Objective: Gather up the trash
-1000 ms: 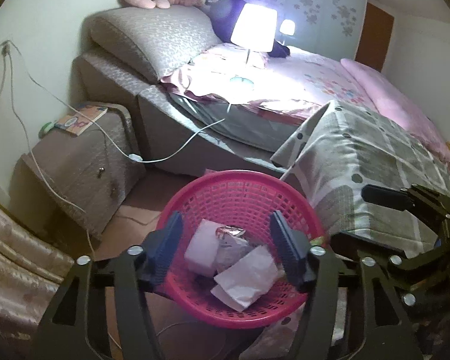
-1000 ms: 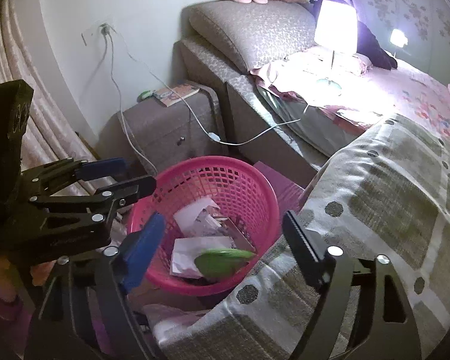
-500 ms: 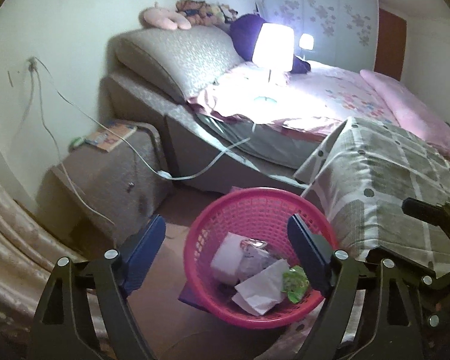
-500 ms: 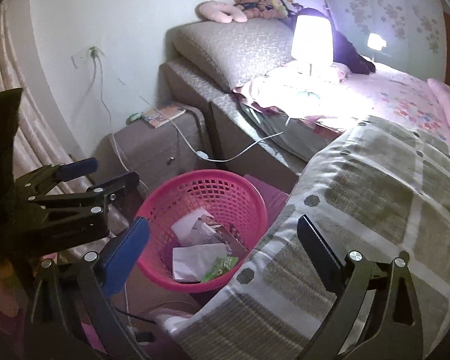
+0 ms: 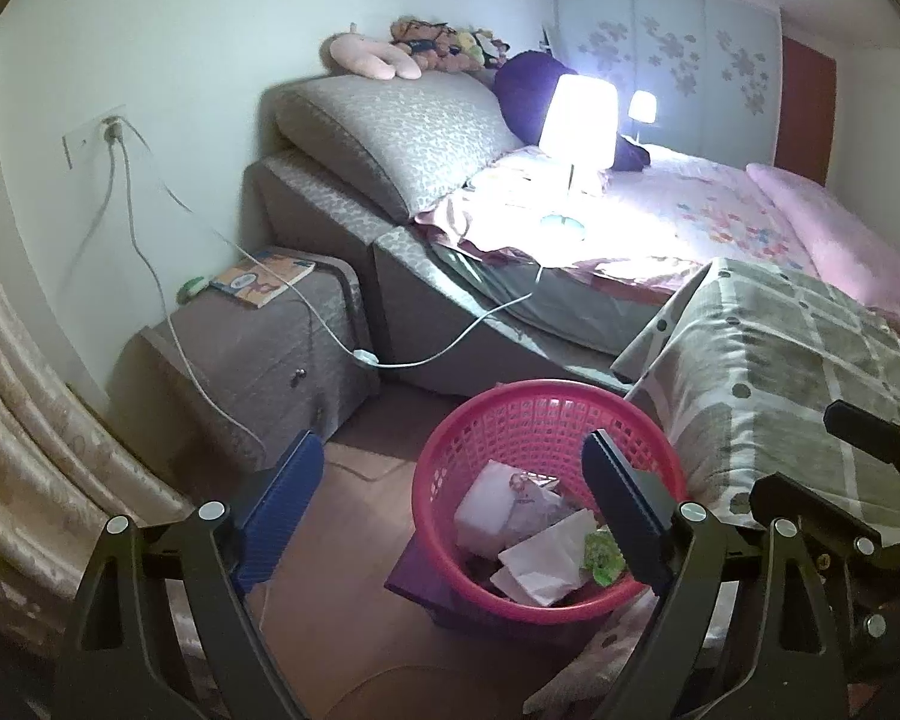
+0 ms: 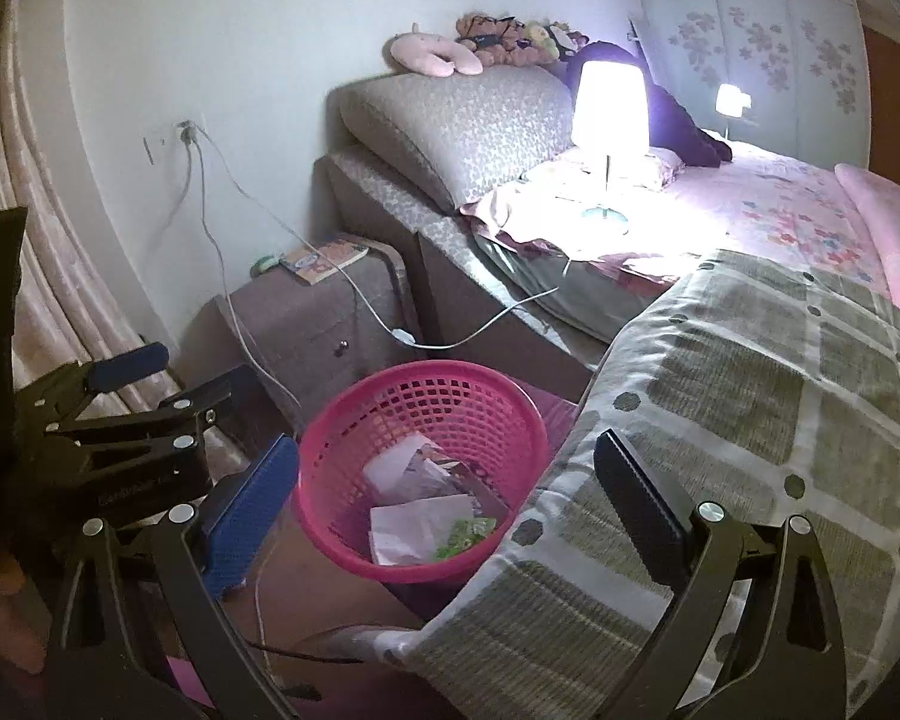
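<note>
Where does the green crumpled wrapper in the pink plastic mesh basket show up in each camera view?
Left wrist view: green crumpled wrapper lies at lower right, inside the pink plastic mesh basket, beside white paper.
Right wrist view: the wrapper lies low at centre, near the basket's front rim.
Shared landmark: the lit white table lamp on the bed.

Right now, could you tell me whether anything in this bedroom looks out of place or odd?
Yes: the lit table lamp stands on the bed's pink sheet rather than on the nightstand, and its white cord hangs across the gap to the wall socket. The pink basket holds its trash.
</note>
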The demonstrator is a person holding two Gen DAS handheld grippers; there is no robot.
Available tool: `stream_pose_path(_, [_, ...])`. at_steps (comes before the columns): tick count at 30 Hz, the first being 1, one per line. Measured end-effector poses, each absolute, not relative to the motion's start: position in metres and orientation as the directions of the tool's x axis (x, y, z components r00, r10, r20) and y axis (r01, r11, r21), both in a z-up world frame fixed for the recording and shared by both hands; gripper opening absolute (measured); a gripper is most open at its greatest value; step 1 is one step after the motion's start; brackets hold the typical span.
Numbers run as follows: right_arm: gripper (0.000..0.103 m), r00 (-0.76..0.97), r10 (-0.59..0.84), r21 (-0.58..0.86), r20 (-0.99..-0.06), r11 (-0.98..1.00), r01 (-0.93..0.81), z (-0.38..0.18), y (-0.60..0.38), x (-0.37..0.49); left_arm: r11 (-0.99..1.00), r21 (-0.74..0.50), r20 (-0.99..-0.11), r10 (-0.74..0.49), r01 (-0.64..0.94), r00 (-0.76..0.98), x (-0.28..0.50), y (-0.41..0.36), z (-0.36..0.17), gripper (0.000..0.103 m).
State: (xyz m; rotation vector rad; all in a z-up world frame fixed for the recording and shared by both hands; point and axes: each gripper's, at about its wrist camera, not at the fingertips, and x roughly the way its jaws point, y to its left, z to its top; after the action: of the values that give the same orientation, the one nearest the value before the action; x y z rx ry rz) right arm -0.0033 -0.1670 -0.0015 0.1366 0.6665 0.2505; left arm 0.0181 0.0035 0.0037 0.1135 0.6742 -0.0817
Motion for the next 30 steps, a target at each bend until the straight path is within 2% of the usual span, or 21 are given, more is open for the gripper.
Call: stream_pose_path(30, [0.096,0.775,0.246,0.204,-0.583,0.967,-0.154,0.003,-0.166,-0.024,0.991,0.052,-0.595,-0.067,0.122,0.801,0.002,0.007,0.01,0.085])
